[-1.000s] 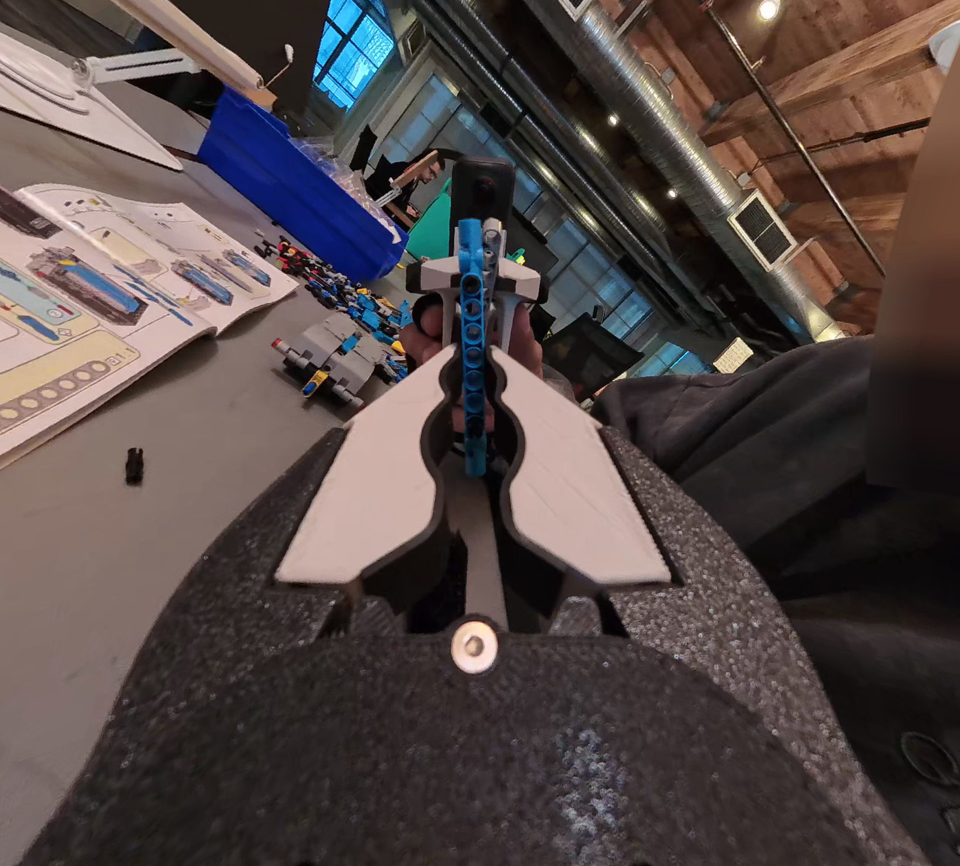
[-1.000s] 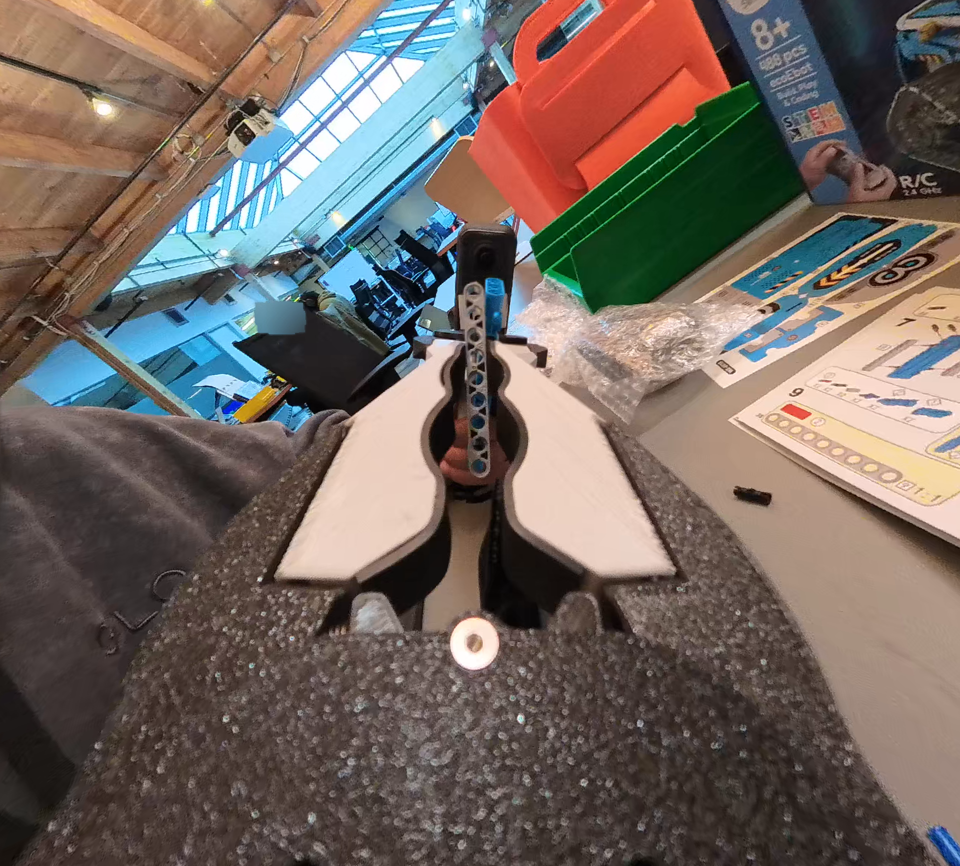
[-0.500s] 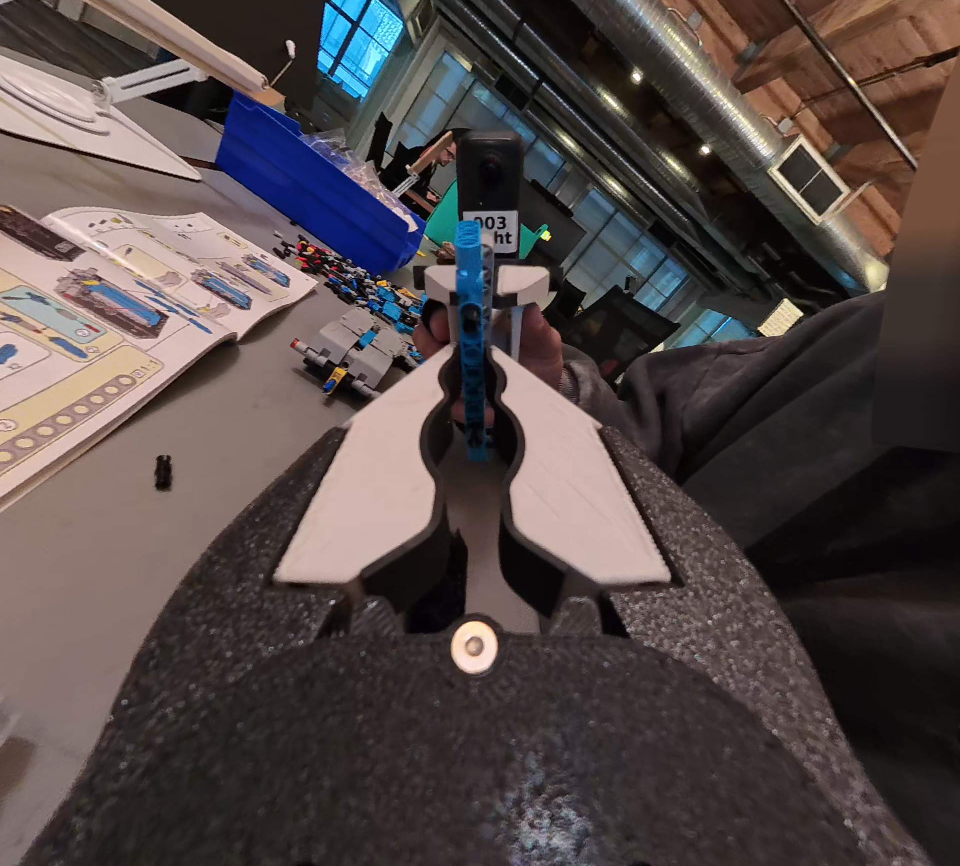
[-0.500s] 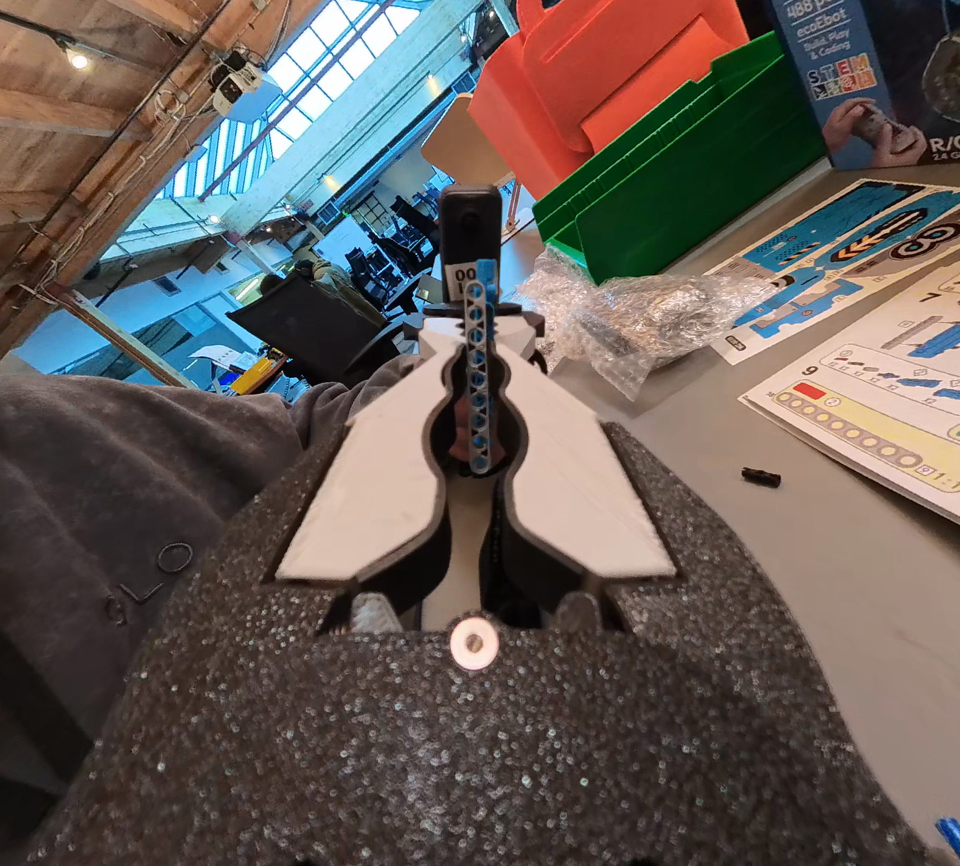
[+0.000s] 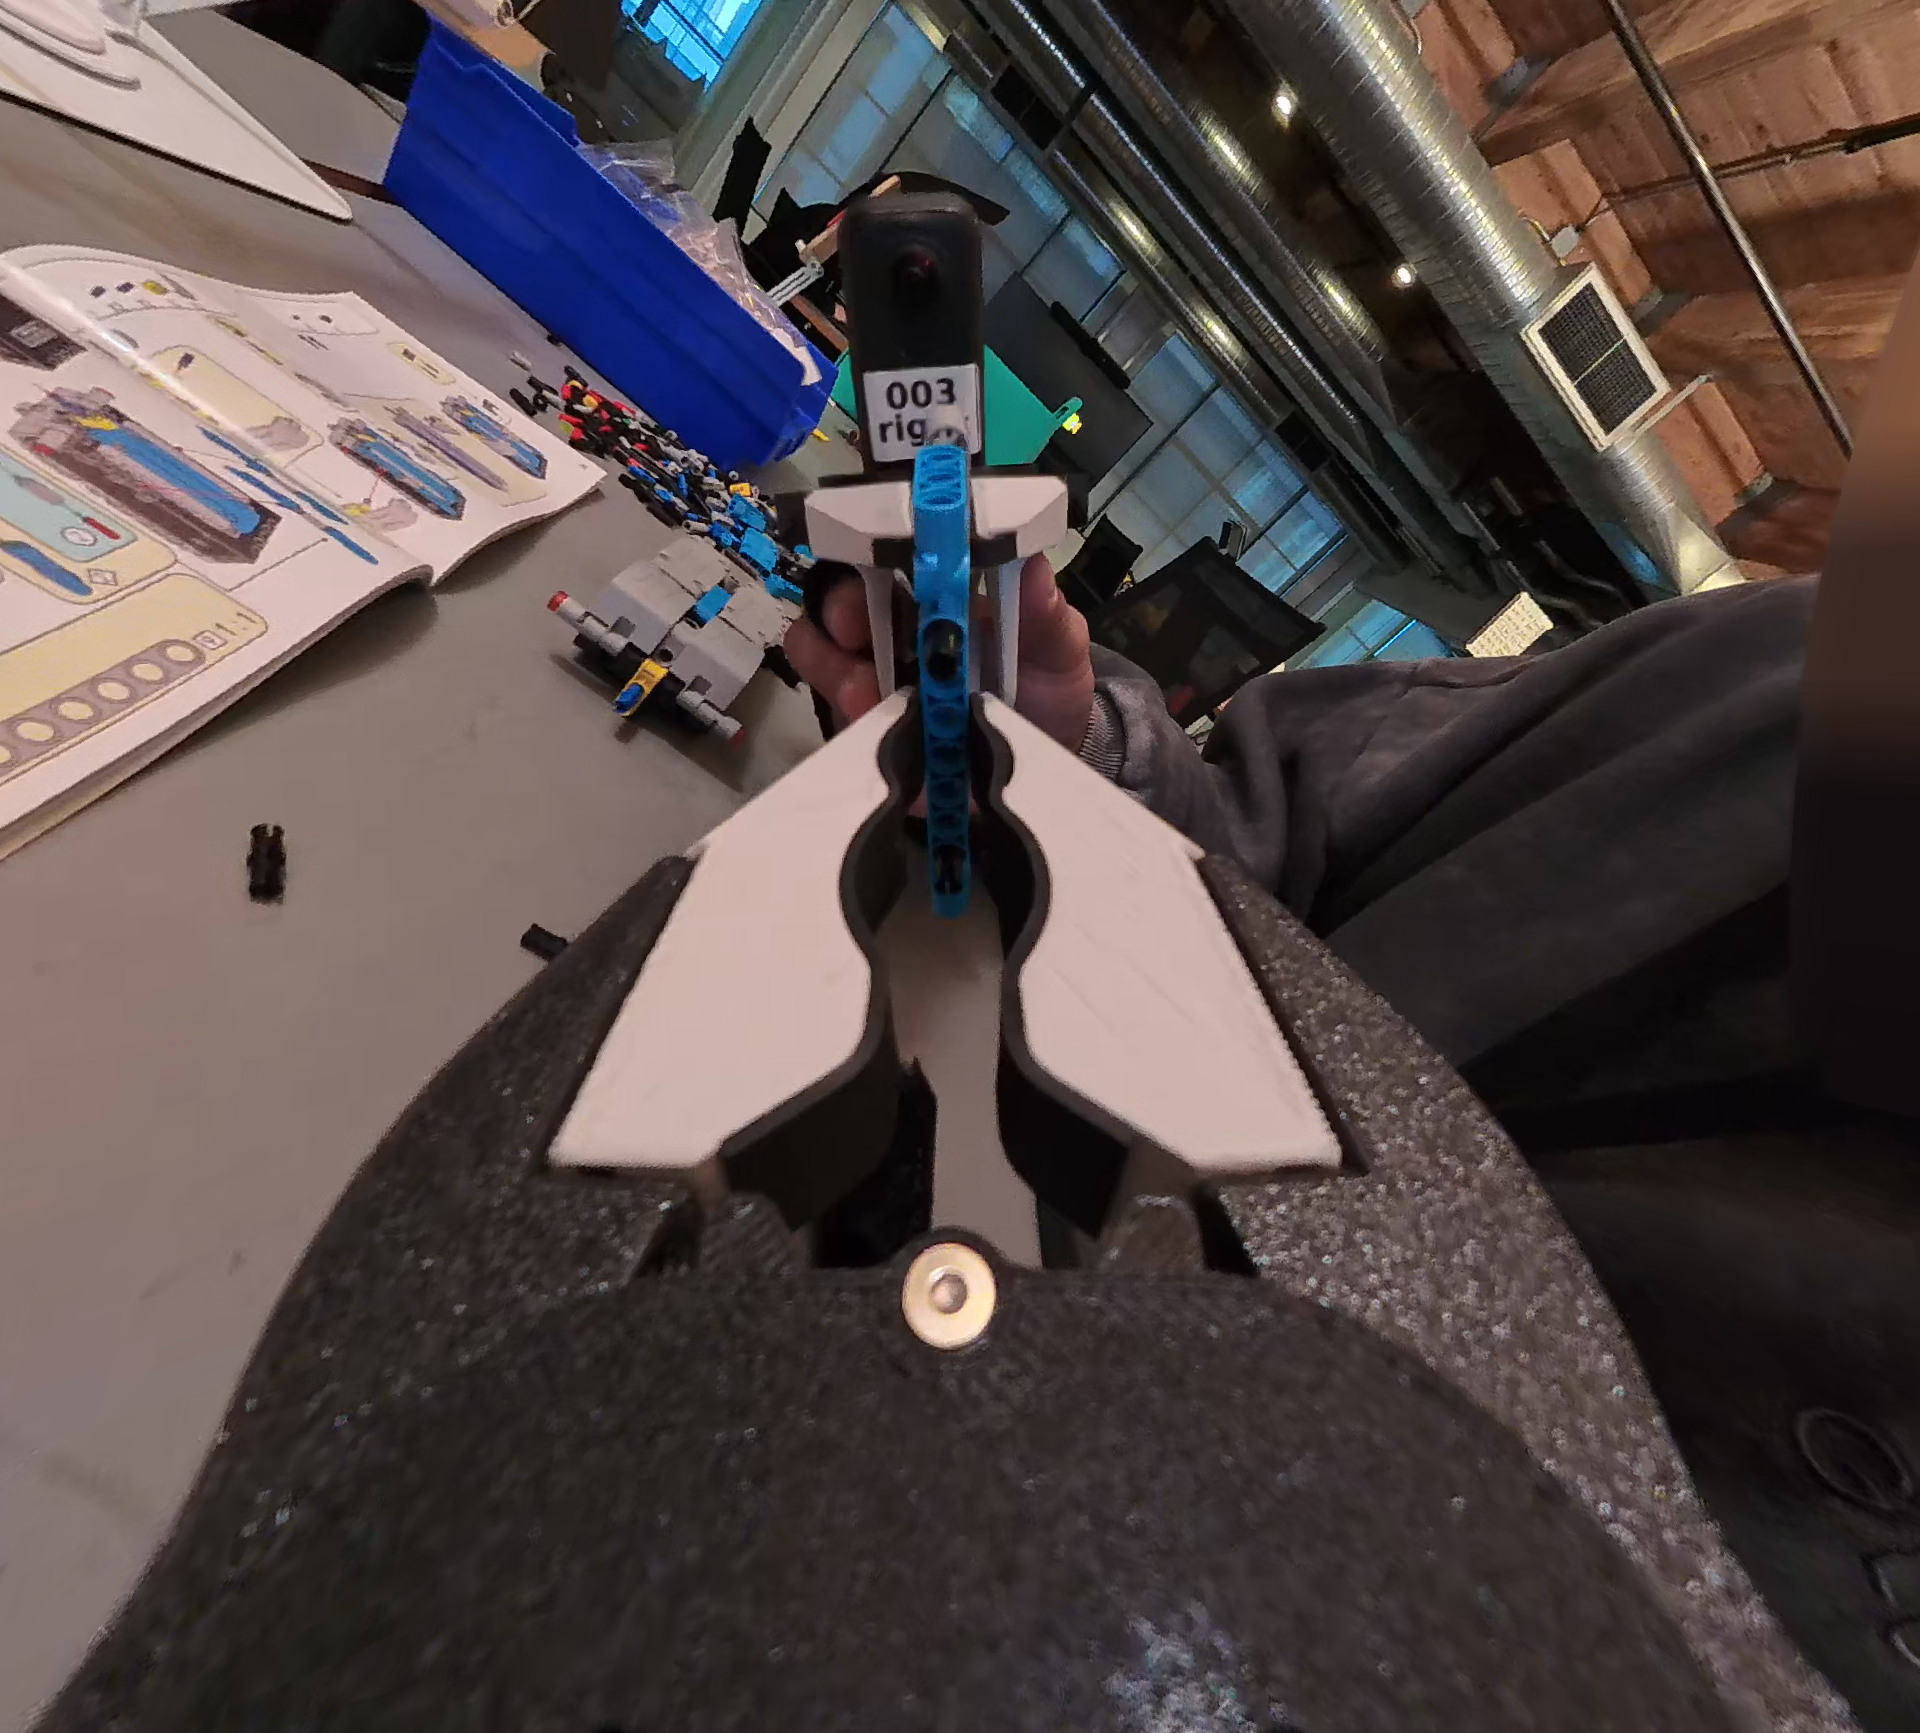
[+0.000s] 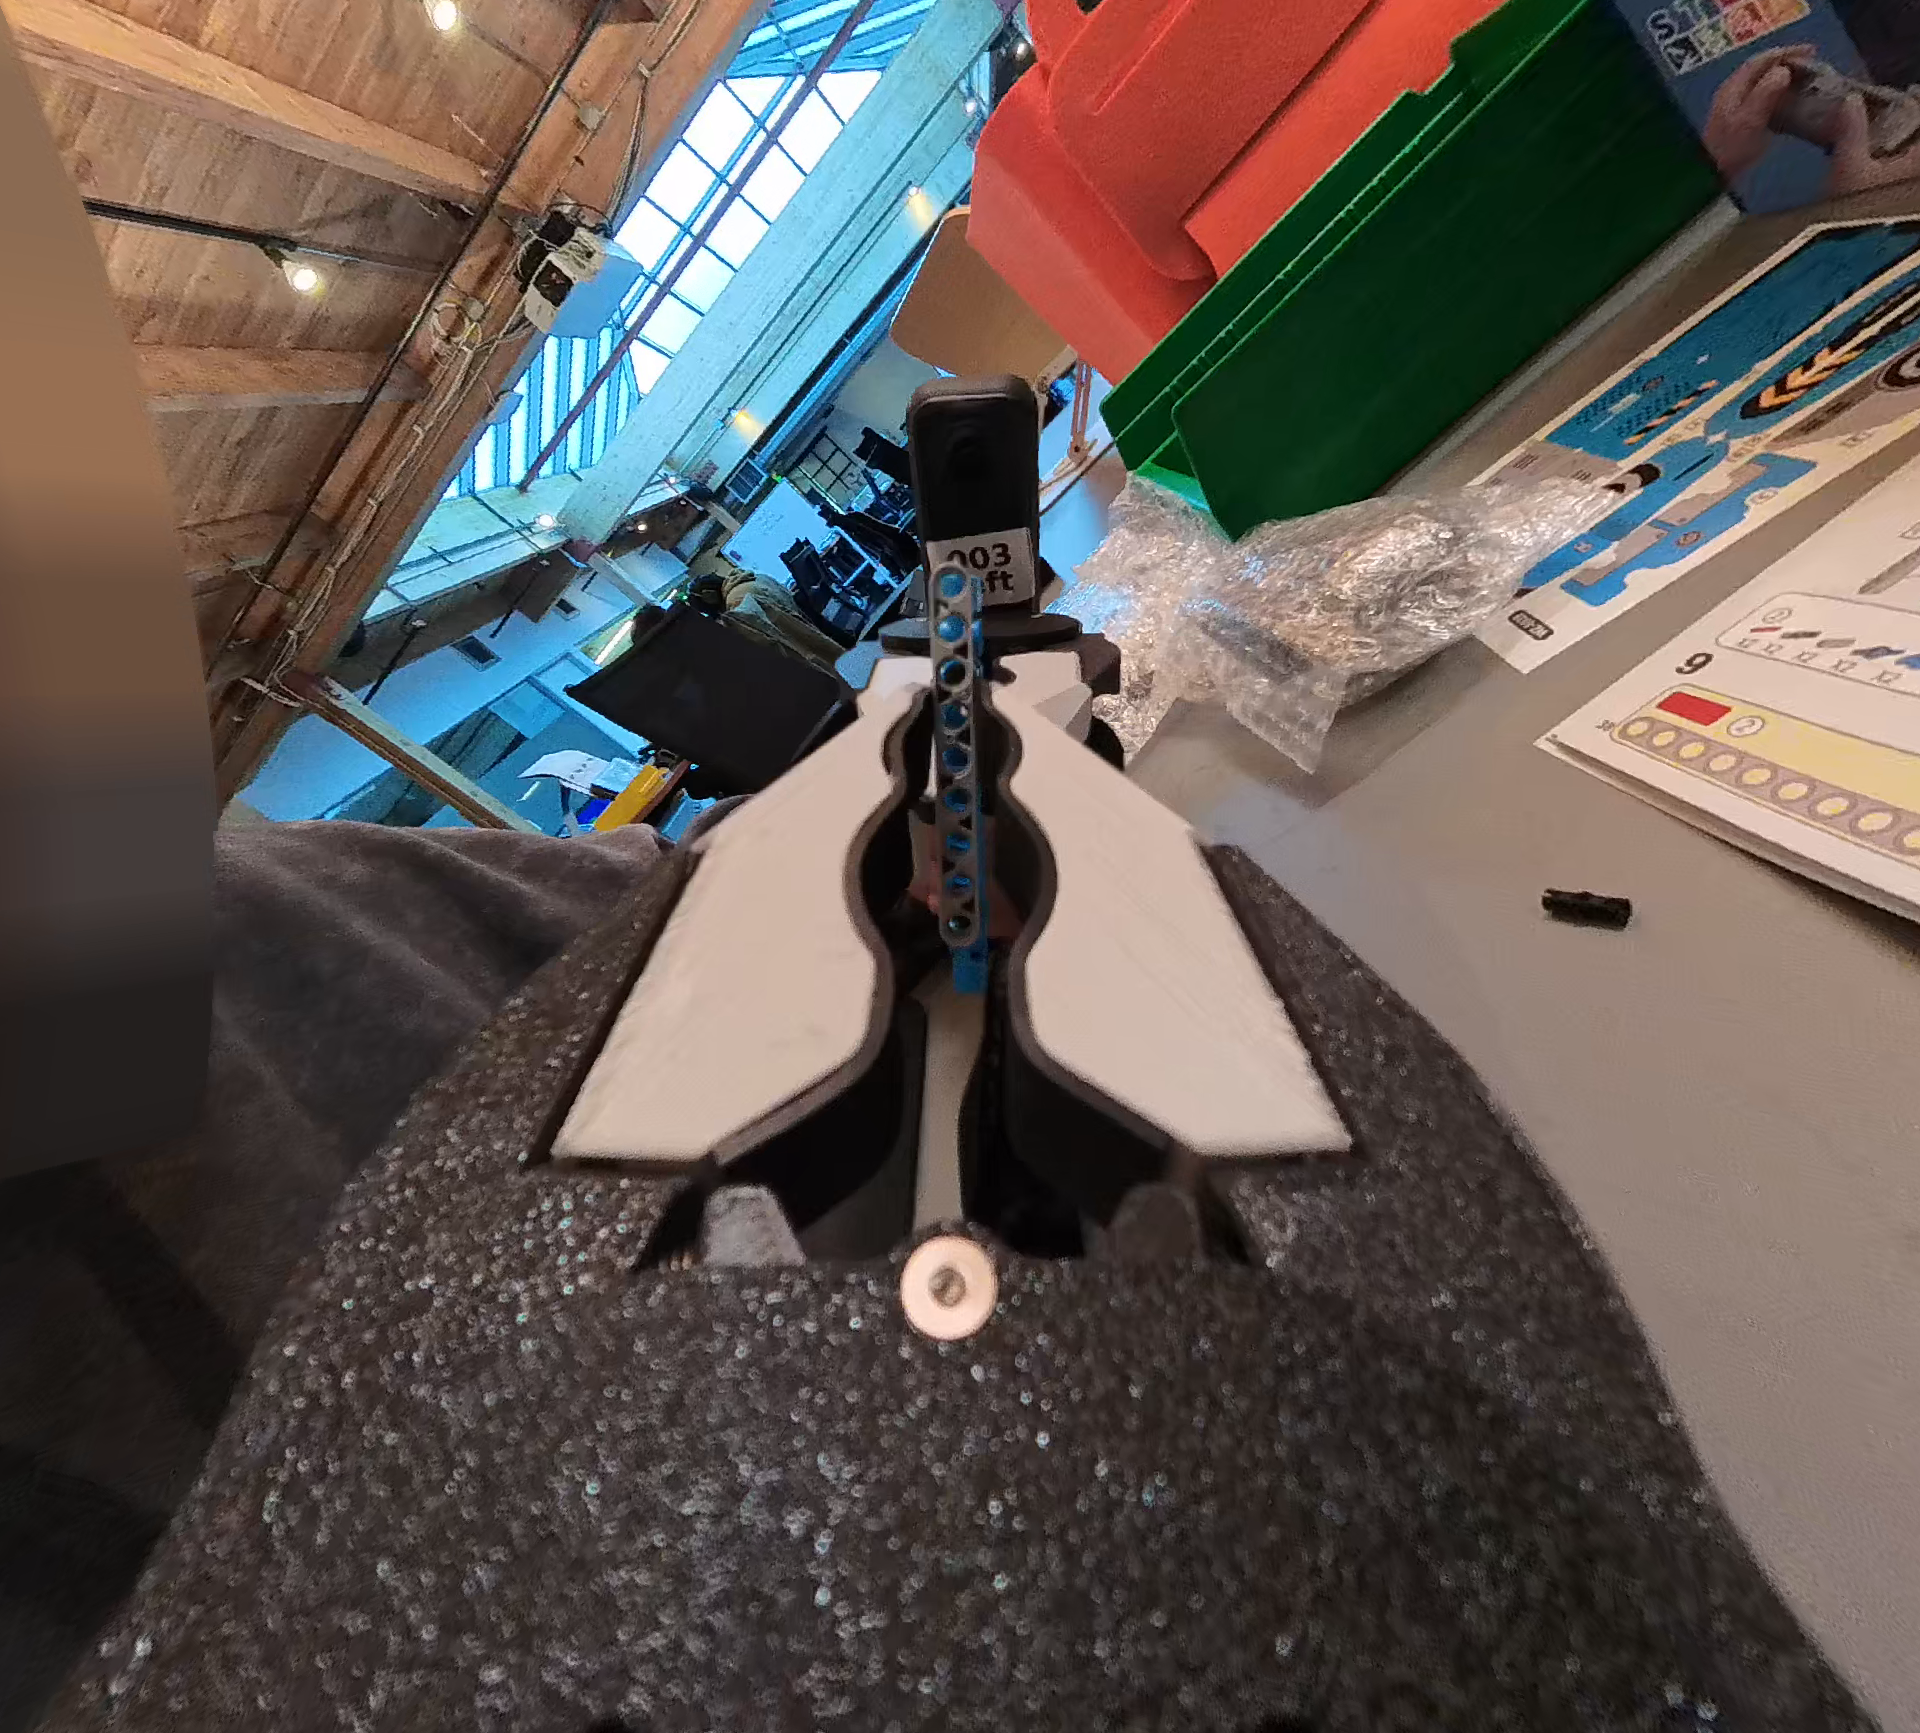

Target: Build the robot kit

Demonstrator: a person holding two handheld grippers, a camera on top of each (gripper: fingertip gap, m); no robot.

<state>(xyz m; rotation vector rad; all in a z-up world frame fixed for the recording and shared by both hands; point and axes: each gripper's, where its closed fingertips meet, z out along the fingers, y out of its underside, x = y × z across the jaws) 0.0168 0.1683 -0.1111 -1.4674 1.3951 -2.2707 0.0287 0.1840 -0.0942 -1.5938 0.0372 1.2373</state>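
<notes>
My left gripper (image 5: 943, 712) is shut on a blue beam with holes (image 5: 943, 748), held upright above the grey table (image 5: 364, 852). My right gripper (image 6: 961, 696) is shut on a grey beam with holes (image 6: 958, 644). The two grippers face each other tip to tip, and the two beams lie flat against each other. The right gripper (image 5: 935, 530) shows in the left wrist view just beyond the blue beam, with a hand (image 5: 1044, 634) behind it. The left gripper (image 6: 982, 660) shows in the right wrist view. The blue beam's end (image 6: 971, 968) sticks out below the grey one.
An open instruction booklet (image 5: 208, 488), a black pin (image 5: 267, 857), a grey part-built model (image 5: 686, 634), a heap of small parts (image 5: 665, 457) and a blue bin (image 5: 582, 249) are on the table. A green tray (image 6: 1403, 312), an orange case (image 6: 1226, 52), a plastic bag (image 6: 1299, 592) and a blue box (image 6: 1714, 0) stand beyond. Left and right tips are no more than a few centimetres apart. Both grippers' tips are roughly 15 cm from the black pin (image 5: 267, 857). It is also in sight in the right wrist view (image 6: 1584, 904).
Both grippers have tipped down toward the table and drawn closer together, so each looks larger to the other. Both stay shut on their beams.
</notes>
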